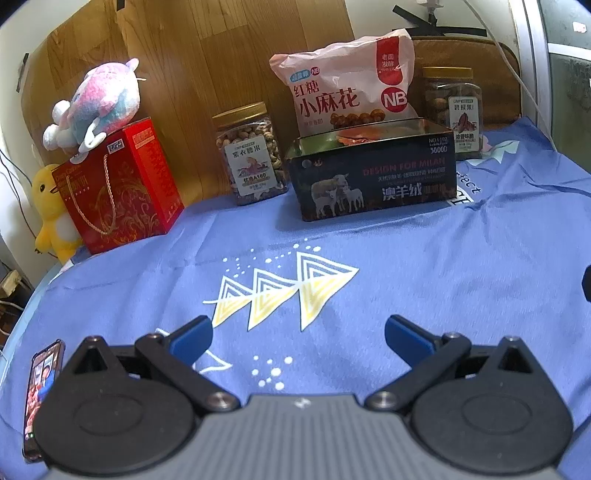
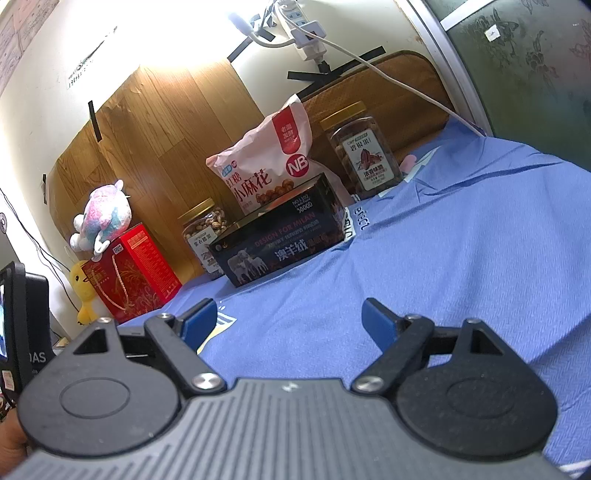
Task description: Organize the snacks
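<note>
Blue cloth (image 1: 424, 258) spread over the whole work surface, printed with white and yellow triangles and dots, lightly creased toward the right. Dark open-topped tin (image 1: 371, 171) printed with sheep, standing on the cloth at the far side, something orange partly visible inside. Pink snack bag (image 1: 345, 86) upright directly behind the tin, leaning on a wood-grain panel (image 1: 207, 66). Gold-lidded jar of pale nuts (image 1: 251, 153) just left of the tin; second gold-lidded jar of darker nuts (image 1: 452, 110) behind the tin's right corner. Well left of the tin, red gift box (image 1: 122, 188) with a rope handle, pastel plush toy (image 1: 98, 103) sitting on top, yellow plush duck (image 1: 50, 210) beside it at the cloth's edge. Cream wall behind the panel, black tape strips, white power strip (image 2: 299, 22) and trailing cable high above the tin. Phone (image 1: 42, 391) lying on the cloth, near left. Left gripper (image 1: 298, 334) and right gripper (image 2: 288, 317) both hovering over bare cloth in front of the tin, blue-padded tongs spread wide, holding nothing.
</note>
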